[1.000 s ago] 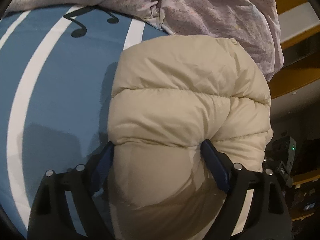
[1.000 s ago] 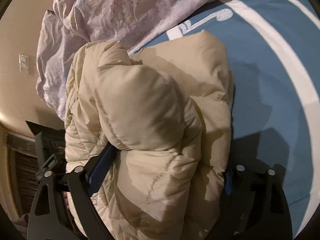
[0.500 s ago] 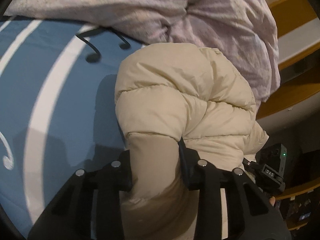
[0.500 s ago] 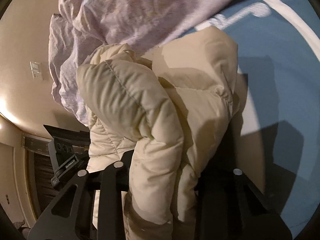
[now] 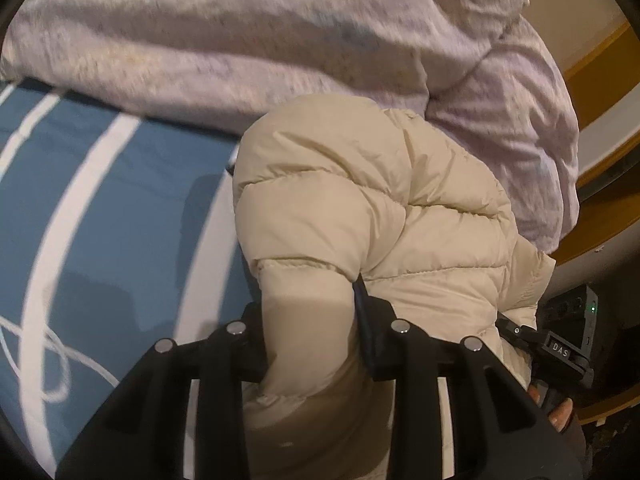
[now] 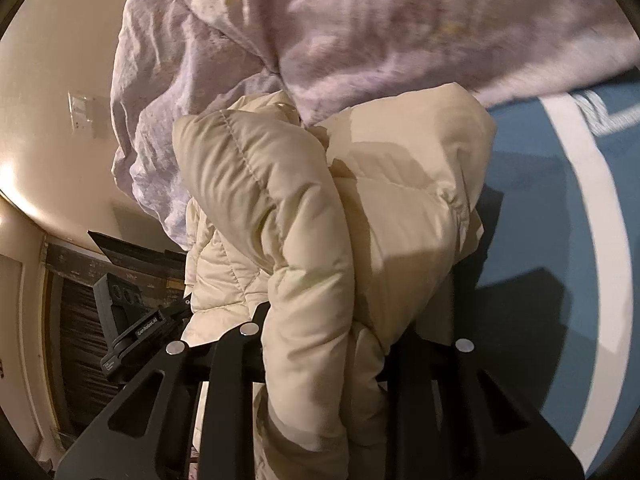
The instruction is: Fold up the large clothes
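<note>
Both grippers were open around the cream puffer jacket (image 5: 360, 208) a second ago. Now the left gripper (image 5: 310, 320) clamps its padded edge, and the right gripper (image 6: 320, 344) is closing on another bunch, so a fold can begin on the bed (image 5: 100, 200).

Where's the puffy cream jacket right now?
In both wrist views the jacket sits centre frame on the blue striped bedsheet, just below the lilac duvet, bunched in both grippers.

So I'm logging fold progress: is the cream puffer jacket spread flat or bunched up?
Bunched up: the jacket mounds in puffy rolls, pinched in both grippers, not flat on the blue bedsheet.
</note>
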`<action>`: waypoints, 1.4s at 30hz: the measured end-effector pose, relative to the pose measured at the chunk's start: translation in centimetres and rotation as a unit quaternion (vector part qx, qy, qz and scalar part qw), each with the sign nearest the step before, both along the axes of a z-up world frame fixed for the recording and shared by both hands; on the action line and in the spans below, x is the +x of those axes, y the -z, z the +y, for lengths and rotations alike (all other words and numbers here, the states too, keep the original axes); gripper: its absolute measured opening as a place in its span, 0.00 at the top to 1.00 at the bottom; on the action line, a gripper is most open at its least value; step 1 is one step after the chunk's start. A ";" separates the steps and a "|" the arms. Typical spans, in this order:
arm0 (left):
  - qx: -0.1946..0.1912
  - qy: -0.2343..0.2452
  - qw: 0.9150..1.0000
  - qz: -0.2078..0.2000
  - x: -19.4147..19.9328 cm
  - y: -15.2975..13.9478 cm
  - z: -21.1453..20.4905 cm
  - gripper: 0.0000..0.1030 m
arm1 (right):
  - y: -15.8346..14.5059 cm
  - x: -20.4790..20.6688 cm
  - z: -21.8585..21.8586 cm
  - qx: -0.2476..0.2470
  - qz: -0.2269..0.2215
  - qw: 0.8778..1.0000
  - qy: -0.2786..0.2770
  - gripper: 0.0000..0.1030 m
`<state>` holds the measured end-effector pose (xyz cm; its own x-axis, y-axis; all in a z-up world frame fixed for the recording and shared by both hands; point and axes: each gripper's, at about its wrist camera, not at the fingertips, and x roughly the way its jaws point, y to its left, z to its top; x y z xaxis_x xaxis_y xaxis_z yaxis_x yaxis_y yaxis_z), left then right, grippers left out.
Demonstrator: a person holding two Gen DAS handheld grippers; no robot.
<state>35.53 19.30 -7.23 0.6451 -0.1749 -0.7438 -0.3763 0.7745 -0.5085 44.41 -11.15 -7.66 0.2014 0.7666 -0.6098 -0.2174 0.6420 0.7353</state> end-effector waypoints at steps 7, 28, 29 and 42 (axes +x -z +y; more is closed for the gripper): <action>0.030 -0.013 0.999 0.015 0.0 0.5 1.8 0.67 | 0.5 0.2 1.7 -0.067 -0.002 0.998 0.011 0.67; 0.183 -0.009 0.983 0.021 -4.6 -3.7 -2.9 0.29 | -6.7 -8.8 2.7 -0.178 -0.139 0.973 0.039 0.46; 0.189 -0.006 0.982 0.025 -4.9 -3.5 -3.3 0.29 | -6.4 -9.1 3.4 -0.181 -0.138 0.973 0.031 0.49; 0.248 -0.015 0.968 0.035 -10.4 -4.0 -4.8 0.18 | -5.9 -13.4 7.8 -0.332 -0.183 0.924 0.041 0.22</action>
